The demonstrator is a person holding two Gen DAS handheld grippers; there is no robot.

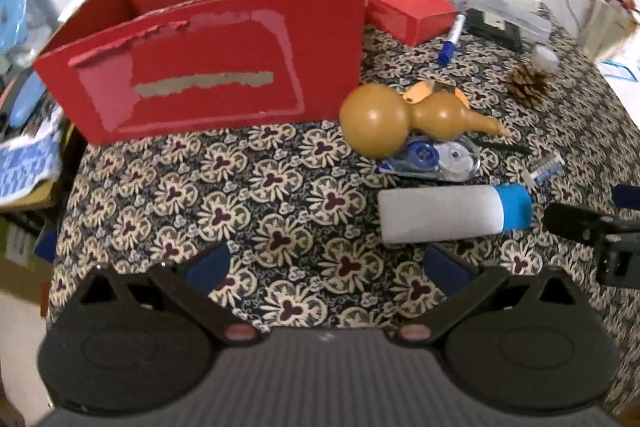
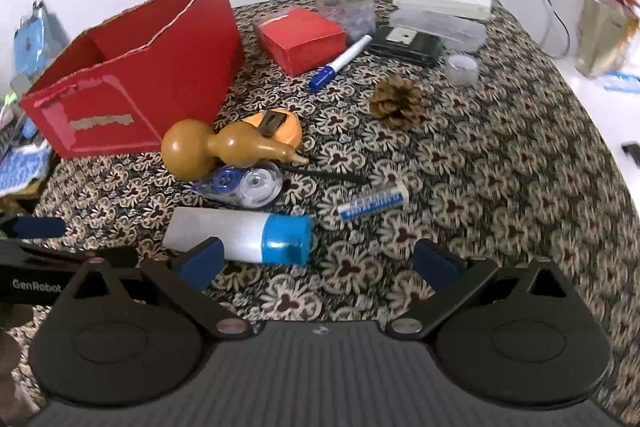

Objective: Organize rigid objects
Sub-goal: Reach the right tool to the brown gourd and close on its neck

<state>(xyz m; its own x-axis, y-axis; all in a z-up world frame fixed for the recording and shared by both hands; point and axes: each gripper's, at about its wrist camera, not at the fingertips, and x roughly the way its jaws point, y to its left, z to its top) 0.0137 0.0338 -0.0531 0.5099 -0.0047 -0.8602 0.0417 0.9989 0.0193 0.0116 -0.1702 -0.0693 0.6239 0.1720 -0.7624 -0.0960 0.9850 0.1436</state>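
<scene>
Red cardboard box (image 1: 208,67) stands open-topped at the cloth-covered table's (image 2: 500,187) far left. Loose items lie to its right: gourd (image 2: 216,147), correction tape (image 2: 244,185), white bottle (image 2: 240,235). Left gripper (image 1: 326,267) and right gripper (image 2: 316,263) hover spread wide, empty. Judged best: the right gripper straddles the bottle across its width, closing squarely before lifting toward the box.
</scene>
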